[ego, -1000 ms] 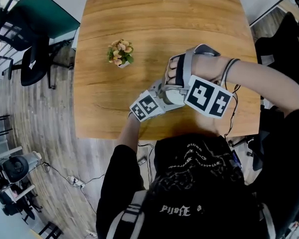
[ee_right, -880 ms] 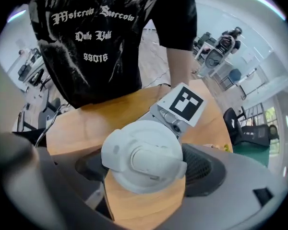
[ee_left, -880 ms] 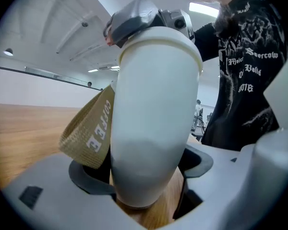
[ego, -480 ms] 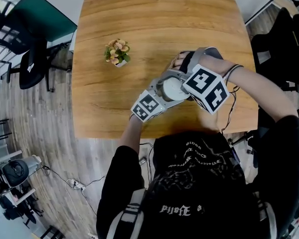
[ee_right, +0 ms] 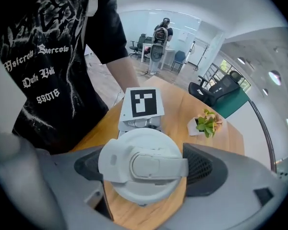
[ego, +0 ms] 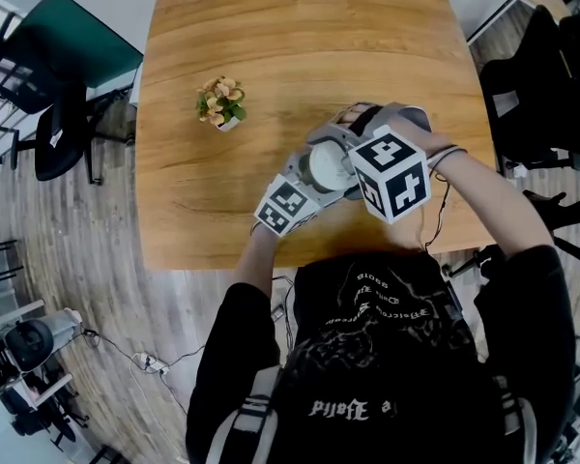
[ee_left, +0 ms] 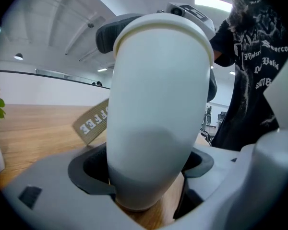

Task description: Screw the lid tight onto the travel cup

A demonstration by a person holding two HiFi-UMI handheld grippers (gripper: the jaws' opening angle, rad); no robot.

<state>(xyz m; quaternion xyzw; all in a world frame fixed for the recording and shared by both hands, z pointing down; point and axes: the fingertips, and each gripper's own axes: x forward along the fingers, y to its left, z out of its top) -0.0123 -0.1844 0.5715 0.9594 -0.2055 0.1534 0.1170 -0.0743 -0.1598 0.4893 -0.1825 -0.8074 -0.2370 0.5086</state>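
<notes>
Cup (ee_left: 158, 114) stands on table (ego: 271, 46) near its front edge, left gripper (ee_left: 144, 181) clenched round its lower body. Lid (ee_right: 141, 164) sits level on the rim, right gripper (ee_right: 145, 172) clamped across it from above. Seating looks done. Tightening turns are probably left, but the threads are hidden.

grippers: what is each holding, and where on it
Left gripper clamps the white tapered travel cup around its lower body; right gripper clamps the white round lid across its rim, from above.
</notes>
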